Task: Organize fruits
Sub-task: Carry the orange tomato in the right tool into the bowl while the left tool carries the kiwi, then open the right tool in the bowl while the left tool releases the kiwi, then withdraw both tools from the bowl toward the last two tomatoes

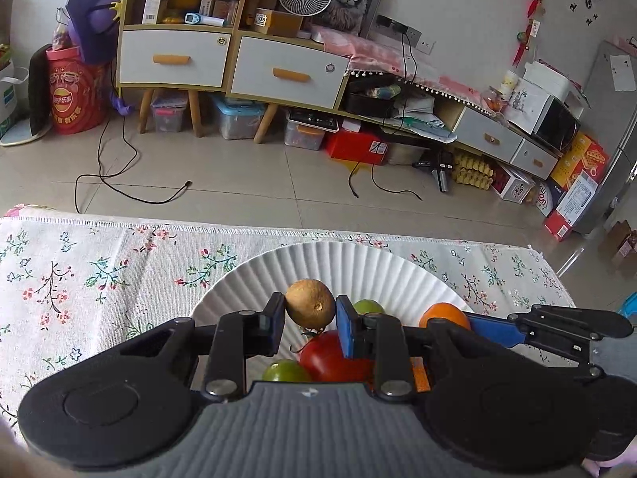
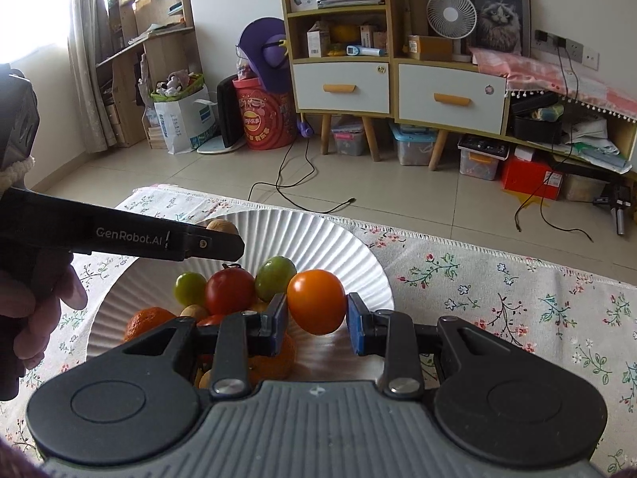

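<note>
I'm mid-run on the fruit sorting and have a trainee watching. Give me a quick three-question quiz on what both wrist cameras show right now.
1. What does the left gripper hold?
2. True or false: the right gripper is open and holds nothing.
3. Which fruit lies on the white paper plate? A) red tomato B) banana C) grapes

Key
1. A brown round fruit, pinched between its pads above the plate.
2. False. It is shut on an orange tomato.
3. A. The red tomato lies there among the green tomatoes; no banana or grapes show.
</note>
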### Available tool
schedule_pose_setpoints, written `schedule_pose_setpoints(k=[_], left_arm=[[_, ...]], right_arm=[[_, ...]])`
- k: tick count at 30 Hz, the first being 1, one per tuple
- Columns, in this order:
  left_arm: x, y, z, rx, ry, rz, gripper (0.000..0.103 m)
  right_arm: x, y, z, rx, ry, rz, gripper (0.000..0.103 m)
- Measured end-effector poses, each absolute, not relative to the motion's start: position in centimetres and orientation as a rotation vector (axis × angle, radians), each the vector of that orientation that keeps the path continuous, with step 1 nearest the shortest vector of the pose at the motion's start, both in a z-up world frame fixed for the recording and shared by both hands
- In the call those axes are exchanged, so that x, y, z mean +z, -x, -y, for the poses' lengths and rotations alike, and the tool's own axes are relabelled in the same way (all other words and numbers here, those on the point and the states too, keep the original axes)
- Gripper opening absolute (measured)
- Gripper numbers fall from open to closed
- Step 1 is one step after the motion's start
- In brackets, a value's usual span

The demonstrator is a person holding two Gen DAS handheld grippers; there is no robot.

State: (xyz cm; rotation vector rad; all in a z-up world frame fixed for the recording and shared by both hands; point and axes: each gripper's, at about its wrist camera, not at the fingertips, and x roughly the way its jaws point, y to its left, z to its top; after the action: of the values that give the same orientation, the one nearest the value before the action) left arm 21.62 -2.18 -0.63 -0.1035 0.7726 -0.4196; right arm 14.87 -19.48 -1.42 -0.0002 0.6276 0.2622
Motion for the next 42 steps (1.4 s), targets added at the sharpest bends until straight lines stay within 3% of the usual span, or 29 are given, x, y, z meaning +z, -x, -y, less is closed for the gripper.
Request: schedule_pose_setpoints(k=[13, 21, 37, 42], left_arm=[[-1.1, -22.4, 2.8, -0.426, 0.088, -0.785, 0.025], [0.0, -21.6, 1.8, -0.404, 0.078, -0.769, 0.049], [2.0, -16.7, -1.3, -0.352, 0.055, -0.748, 0.079], [2.1, -15.1, -1.7, -0.340, 0.006, -0.747, 0.085]], right_arm=[[-1.5, -15.2, 19.5, 0.267, -0.011, -0.622, 0.030], [-0.4, -14.7, 20.3, 0.242, -0.028, -0.596, 0.040], [1.3, -11.5, 21.1, 0.156, 0.009, -0.616, 0.057], [1.8, -10.2, 20.5, 0.161, 0.018, -0.611, 0.069]])
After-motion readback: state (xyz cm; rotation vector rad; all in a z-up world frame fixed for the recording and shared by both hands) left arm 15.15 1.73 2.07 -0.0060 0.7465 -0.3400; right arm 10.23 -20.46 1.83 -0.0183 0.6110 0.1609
